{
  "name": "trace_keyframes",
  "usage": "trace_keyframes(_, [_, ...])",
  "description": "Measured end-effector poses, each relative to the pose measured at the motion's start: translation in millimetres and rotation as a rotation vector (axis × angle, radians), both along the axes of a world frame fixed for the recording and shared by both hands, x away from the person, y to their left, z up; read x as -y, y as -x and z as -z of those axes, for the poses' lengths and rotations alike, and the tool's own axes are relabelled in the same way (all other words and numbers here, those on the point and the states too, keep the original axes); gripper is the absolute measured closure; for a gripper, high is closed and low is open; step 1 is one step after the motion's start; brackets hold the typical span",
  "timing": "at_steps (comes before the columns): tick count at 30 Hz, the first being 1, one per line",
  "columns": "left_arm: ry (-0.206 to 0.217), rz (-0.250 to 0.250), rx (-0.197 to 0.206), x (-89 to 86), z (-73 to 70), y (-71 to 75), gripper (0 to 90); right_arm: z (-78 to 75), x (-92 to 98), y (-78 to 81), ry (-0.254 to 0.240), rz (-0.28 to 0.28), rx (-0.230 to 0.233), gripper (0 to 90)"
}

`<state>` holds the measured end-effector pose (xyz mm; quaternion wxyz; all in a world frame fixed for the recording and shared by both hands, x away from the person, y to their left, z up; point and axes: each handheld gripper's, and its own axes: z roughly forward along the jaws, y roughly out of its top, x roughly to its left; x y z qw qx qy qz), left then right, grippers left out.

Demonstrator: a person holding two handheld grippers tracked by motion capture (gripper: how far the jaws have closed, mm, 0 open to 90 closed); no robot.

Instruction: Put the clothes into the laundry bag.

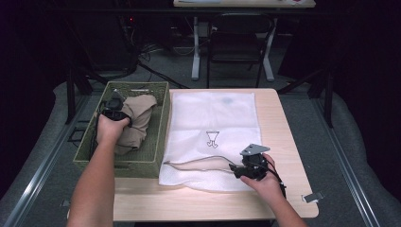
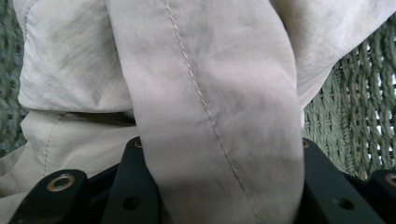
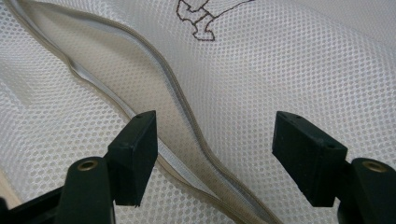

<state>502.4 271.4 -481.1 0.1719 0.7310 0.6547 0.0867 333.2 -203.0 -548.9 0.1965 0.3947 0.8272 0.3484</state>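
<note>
The left gripper (image 1: 115, 109) is closed partway on a beige garment (image 1: 137, 124), with a thick fold of the cloth filling the gap between its jaws. In the left gripper view the fold (image 2: 219, 126) runs from the jaws up through the picture, a stitched seam along it, and the black jaws press against it on both sides. The garment lies bunched in a green woven basket (image 1: 161, 124) at the left side of the table (image 1: 283, 127). Its long axis runs from the near end of the basket toward the far end, and the gripped part is raised at the far end, leaning toward the basket's right wall.

The right gripper (image 1: 236, 170) has its jaws wide apart and holds nothing. It sits at the near edge of a white mesh bag (image 1: 217, 118) that lies flat on the table just right of the basket, its long axis running away from the person. In the right gripper view the bag's zipped mouth (image 3: 177, 116) gapes open and curves between the two jaws; the left jaw is down at the zip edge, though I cannot tell whether it touches, and the right jaw is over plain mesh. A small dark printed mark (image 1: 213, 138) sits near the bag's middle.
</note>
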Motion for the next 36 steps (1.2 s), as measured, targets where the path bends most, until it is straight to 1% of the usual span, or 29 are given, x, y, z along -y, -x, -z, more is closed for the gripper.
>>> trace_keyframes(2, [0.009,-0.004,0.0,-0.8,-1.6,0.8,64.1,0.0,0.1,-0.1,0.001,-0.001,0.0,30.9])
trace_keyframes(9, [0.005,-0.008,0.002,-4.2,-5.9,2.7,64.1,0.0,-0.5,0.5,-0.001,0.0,-0.002,30.9])
trace_keyframes(11, [-0.002,-0.008,0.009,-4.5,-9.5,3.2,64.1,0.1,-0.7,0.4,-0.002,0.0,-0.003,30.9])
trace_keyframes(12, [0.0,-0.008,0.017,-4.8,-14.2,3.6,64.1,0.1,-0.8,0.5,-0.002,0.001,-0.003,30.9])
trace_keyframes(15, [-0.01,-0.002,0.029,-4.3,-21.5,4.1,64.1,0.0,-0.6,0.4,-0.001,-0.001,-0.003,30.9])
trace_keyframes(16, [-0.01,-0.002,0.029,-4.3,-21.5,4.1,64.1,0.0,-0.6,0.4,0.0,-0.001,-0.002,30.9])
trace_keyframes(17, [0.003,-0.007,0.036,-4.6,-25.5,5.0,64.1,-0.1,-0.7,0.5,0.0,-0.001,-0.002,30.9])
trace_keyframes(18, [0.003,-0.007,0.036,-4.6,-25.5,5.0,64.1,-0.1,-0.7,0.6,0.0,-0.001,-0.002,30.9])
trace_keyframes(20, [-0.004,0.0,0.032,-3.7,-29.9,5.4,64.1,-0.2,-0.9,0.8,0.0,-0.004,-0.002,30.9])
trace_keyframes(24, [0.0,0.004,0.028,-2.7,-35.4,5.7,64.1,-0.7,-1.3,1.2,0.001,-0.007,0.001,31.0])
trace_keyframes(27, [-0.005,0.008,0.032,-1.6,-38.7,6.2,64.1,-0.7,-1.5,1.4,0.002,-0.007,-0.002,31.0])
trace_keyframes(31, [0.009,0.009,0.025,-1.9,-42.1,7.2,64.0,-0.8,-1.5,1.5,0.001,-0.007,-0.001,31.0])
trace_keyframes(34, [-0.001,0.019,0.02,-2.0,-44.5,7.8,64.0,-0.8,-1.8,1.7,0.003,-0.007,-0.003,31.0])
trace_keyframes(36, [0.001,0.023,0.018,-2.0,-46.6,8.4,64.0,-0.7,-2.3,1.9,0.002,-0.007,-0.003,31.0])
